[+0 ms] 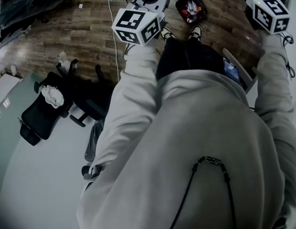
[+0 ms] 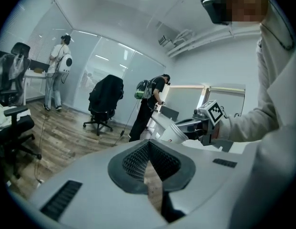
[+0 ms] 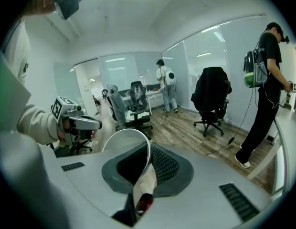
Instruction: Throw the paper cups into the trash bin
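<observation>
A person in a pale grey hoodie fills the lower and middle part of the head view, with both sleeves stretched away toward the top edge. The left sleeve runs up the centre-left to a marker cube. The right sleeve climbs the right edge to a second cube. Wooden floor spans the upper left, and a black office chair stands at middle left. The trash bin, dark with red items inside, sits on the floor at top centre, between the two cubes and just beyond the person's shoes. In its own view the left gripper has its ribbed pads pressed together at the tips, with nothing between them and only a sliver of floor showing beneath. The right gripper pinches the wall of a white paper cup between its pads, the cup's round mouth tipped toward the left of that frame. The left gripper view shows the same cup at centre right, held out sideways from the right gripper's tips, above the floor.
</observation>
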`<act>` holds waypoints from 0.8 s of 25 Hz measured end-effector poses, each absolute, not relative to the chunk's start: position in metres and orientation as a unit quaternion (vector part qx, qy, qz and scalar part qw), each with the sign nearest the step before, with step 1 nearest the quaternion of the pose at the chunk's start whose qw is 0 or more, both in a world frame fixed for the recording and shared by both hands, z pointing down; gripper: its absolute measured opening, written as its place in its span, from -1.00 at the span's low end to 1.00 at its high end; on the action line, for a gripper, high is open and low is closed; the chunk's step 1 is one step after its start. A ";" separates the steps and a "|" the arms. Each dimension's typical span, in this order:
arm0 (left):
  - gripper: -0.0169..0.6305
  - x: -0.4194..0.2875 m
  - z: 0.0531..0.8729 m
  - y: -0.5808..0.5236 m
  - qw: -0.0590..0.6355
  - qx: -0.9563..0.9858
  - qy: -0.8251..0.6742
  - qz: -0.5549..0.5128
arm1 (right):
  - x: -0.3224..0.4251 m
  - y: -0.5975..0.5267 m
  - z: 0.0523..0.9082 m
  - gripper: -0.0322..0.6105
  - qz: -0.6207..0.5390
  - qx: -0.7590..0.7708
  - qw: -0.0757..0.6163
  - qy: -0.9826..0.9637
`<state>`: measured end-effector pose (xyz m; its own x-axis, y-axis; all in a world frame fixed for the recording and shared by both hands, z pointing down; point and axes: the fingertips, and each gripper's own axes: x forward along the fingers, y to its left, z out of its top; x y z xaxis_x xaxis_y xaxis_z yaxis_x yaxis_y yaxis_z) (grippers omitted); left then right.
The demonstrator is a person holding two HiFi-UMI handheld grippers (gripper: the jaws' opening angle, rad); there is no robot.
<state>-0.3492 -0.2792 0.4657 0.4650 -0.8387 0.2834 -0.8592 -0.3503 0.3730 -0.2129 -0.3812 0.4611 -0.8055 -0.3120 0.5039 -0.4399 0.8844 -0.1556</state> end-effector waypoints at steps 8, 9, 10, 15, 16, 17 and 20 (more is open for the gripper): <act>-0.94 -0.322 0.588 -0.270 0.295 0.819 -0.488 0.066 | -0.209 -0.339 0.604 -0.76 0.184 0.166 0.305 -0.919; -0.94 -0.318 0.605 -0.268 0.300 0.819 -0.483 0.072 | -0.209 -0.332 0.623 -0.76 0.177 0.158 0.323 -0.916; -0.94 -0.316 0.620 -0.264 0.309 0.817 -0.481 0.073 | -0.208 -0.324 0.640 -0.76 0.172 0.149 0.339 -0.913; -0.94 -0.318 0.691 -0.259 0.348 0.805 -0.476 0.068 | -0.213 -0.314 0.707 -0.76 0.205 0.137 0.343 -0.906; -0.94 -0.319 0.705 -0.262 0.348 0.806 -0.473 0.069 | -0.213 -0.316 0.722 -0.76 0.207 0.140 0.343 -0.906; -0.94 -0.319 0.718 -0.265 0.347 0.808 -0.472 0.071 | -0.214 -0.317 0.737 -0.76 0.206 0.144 0.345 -0.904; -0.94 -0.321 0.763 -0.274 0.340 0.810 -0.472 0.079 | -0.214 -0.313 0.791 -0.76 0.198 0.146 0.360 -0.900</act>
